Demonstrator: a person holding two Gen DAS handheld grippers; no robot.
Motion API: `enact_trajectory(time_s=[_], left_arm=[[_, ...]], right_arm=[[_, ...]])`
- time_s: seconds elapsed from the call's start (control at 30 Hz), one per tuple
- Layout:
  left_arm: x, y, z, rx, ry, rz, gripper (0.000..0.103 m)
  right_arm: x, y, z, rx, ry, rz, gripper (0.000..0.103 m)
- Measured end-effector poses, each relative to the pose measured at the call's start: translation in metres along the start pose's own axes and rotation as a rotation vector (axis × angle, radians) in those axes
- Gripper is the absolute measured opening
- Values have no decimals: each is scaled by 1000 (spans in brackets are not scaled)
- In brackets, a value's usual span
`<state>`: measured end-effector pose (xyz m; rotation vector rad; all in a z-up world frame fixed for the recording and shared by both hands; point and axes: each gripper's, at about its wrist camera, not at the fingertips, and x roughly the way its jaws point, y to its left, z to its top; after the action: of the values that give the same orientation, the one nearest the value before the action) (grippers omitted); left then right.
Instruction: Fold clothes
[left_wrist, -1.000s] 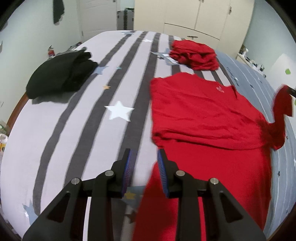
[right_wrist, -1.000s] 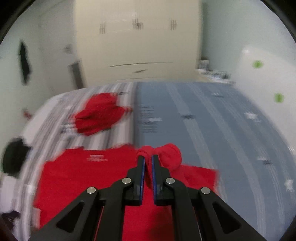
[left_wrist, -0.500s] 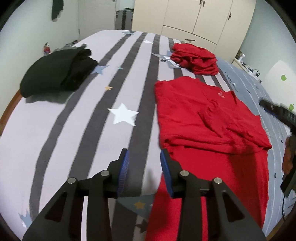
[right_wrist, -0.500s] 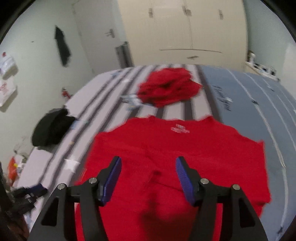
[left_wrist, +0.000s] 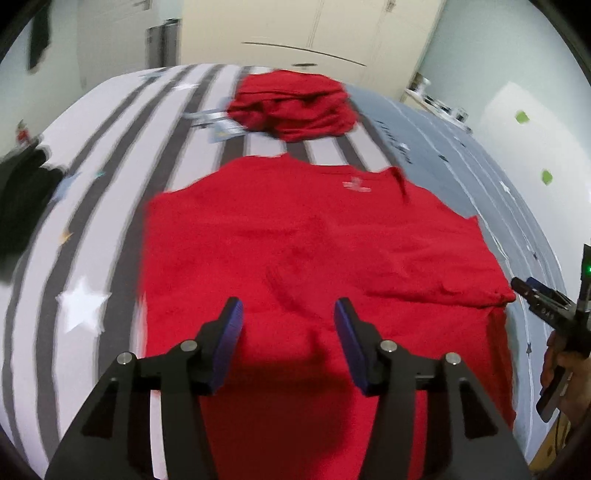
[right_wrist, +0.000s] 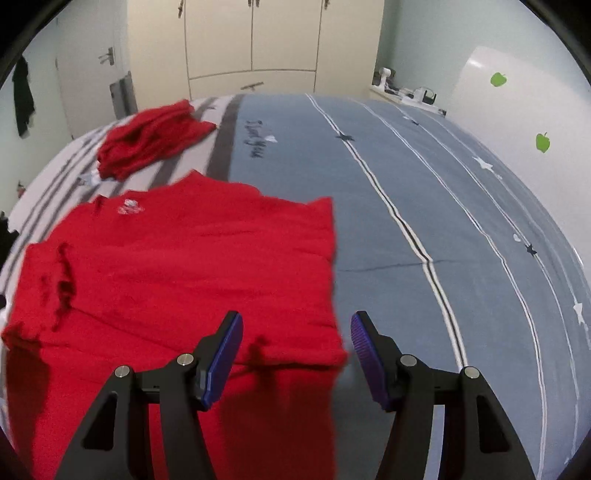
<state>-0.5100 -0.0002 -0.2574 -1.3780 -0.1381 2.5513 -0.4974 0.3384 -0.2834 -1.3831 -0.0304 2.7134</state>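
A red shirt (left_wrist: 295, 240) lies flat on the bed with both sleeves folded in over its body; it also shows in the right wrist view as the red shirt (right_wrist: 177, 266). My left gripper (left_wrist: 288, 325) hovers open above the shirt's lower middle, holding nothing. My right gripper (right_wrist: 295, 339) is open over the shirt's right edge, one finger above the red cloth and the other above the blue cover. In the left wrist view the right gripper (left_wrist: 543, 302) and the hand holding it appear at the far right.
A pile of folded red clothes (left_wrist: 295, 103) sits further up the bed (right_wrist: 443, 221). A black garment (left_wrist: 22, 199) lies at the left edge. A wardrobe (right_wrist: 251, 44) and a door stand behind the bed. The blue half of the cover stretches to the right.
My right gripper let go of the red sleeve, opened, and swung back to the shirt's right edge. My left gripper opened wider and moved right, over the shirt.
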Motion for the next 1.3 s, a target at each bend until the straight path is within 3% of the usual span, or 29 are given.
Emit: enact_trajectory(time_s=[0.13, 0.4, 0.47, 0.5, 0.53, 0.67, 0.83, 1.03, 1.13, 1.3], left_arm=[[34, -42, 0, 108, 38, 14, 48], [87, -51, -7, 125, 133, 101, 48], [83, -48, -5, 116, 115, 94, 35], [81, -47, -4, 112, 106, 90, 18], [75, -43, -2, 91, 96, 78, 7], [39, -24, 13, 0, 32, 18, 7], [-12, 25, 36, -199, 6, -73, 7], [-9, 120, 34, -468, 50, -15, 7], [14, 134, 31, -473, 108, 41, 7], [20, 117, 36, -353, 84, 89, 7]], right_arm=[[17, -19, -6, -4, 20, -18, 57], [44, -36, -15, -13, 52, -6, 57], [50, -40, -16, 1, 62, 13, 56], [52, -43, -17, 14, 67, 28, 54], [54, -46, -18, 26, 73, 42, 44], [52, -45, -17, 23, 72, 70, 21], [42, -52, -12, 55, 57, 82, 13], [42, -71, -16, 126, 82, 67, 9], [41, -69, -18, 118, 80, 72, 9], [33, -65, -26, 112, 80, 74, 12]])
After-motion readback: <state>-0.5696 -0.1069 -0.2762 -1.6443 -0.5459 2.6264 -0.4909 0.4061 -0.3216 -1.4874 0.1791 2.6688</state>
